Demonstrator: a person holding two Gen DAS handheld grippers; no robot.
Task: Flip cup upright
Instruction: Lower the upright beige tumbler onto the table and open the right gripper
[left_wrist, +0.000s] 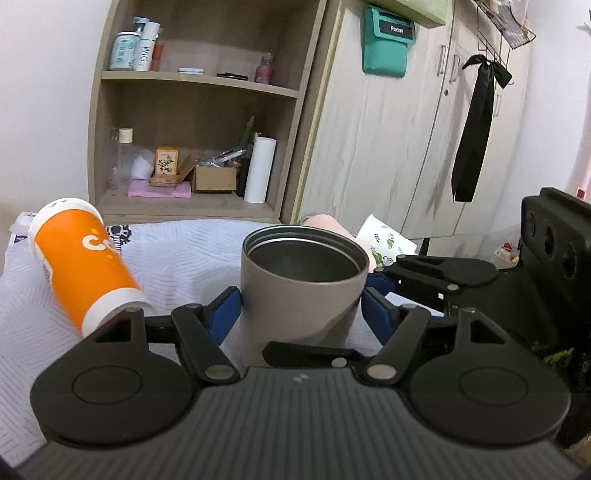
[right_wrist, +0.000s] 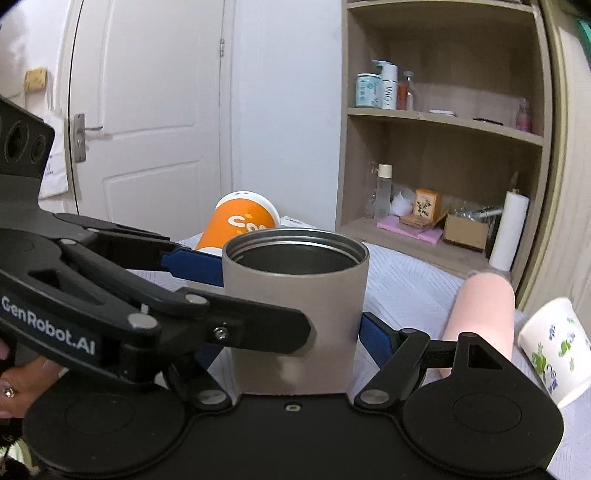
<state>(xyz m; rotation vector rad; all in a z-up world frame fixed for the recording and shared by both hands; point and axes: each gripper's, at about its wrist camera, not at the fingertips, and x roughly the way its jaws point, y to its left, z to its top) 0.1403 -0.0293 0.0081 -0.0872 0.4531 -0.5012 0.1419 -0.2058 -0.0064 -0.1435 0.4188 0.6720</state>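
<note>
- Right now, the left gripper (left_wrist: 301, 306) is clamping the grey-beige metal cup (left_wrist: 301, 291), its blue finger pads (left_wrist: 223, 314) pressing the wall at nine and three o'clock.
- The right gripper (right_wrist: 291, 314) is sitting around the same cup (right_wrist: 295, 314); one blue pad (right_wrist: 375, 338) is lying against the wall at three o'clock, while the opposite finger is hidden behind the other tool, so whether it is squeezing cannot be told.
- The cup is standing upright with its open mouth facing up and a dark steel interior showing, between the two tools over the white quilted bedcover (left_wrist: 177, 254).
- At ten o'clock from the cup in the left wrist view, an orange-and-white paper cup (left_wrist: 83, 266) is leaning tilted on the cover.
- At two o'clock, a white paper cup with green prints (left_wrist: 384, 240) is lying on its side, beside a pale pink roll (right_wrist: 480, 317).
- Farther off at twelve o'clock, a beige wooden shelf unit (left_wrist: 199, 79) is holding bottles, boxes and a white paper roll (left_wrist: 260, 170).
- At one o'clock, a black ribbon (left_wrist: 476, 125) is hanging on the pale wardrobe (left_wrist: 376, 147).
- In the right wrist view, a white door (right_wrist: 147, 110) is standing at eleven o'clock.
</note>
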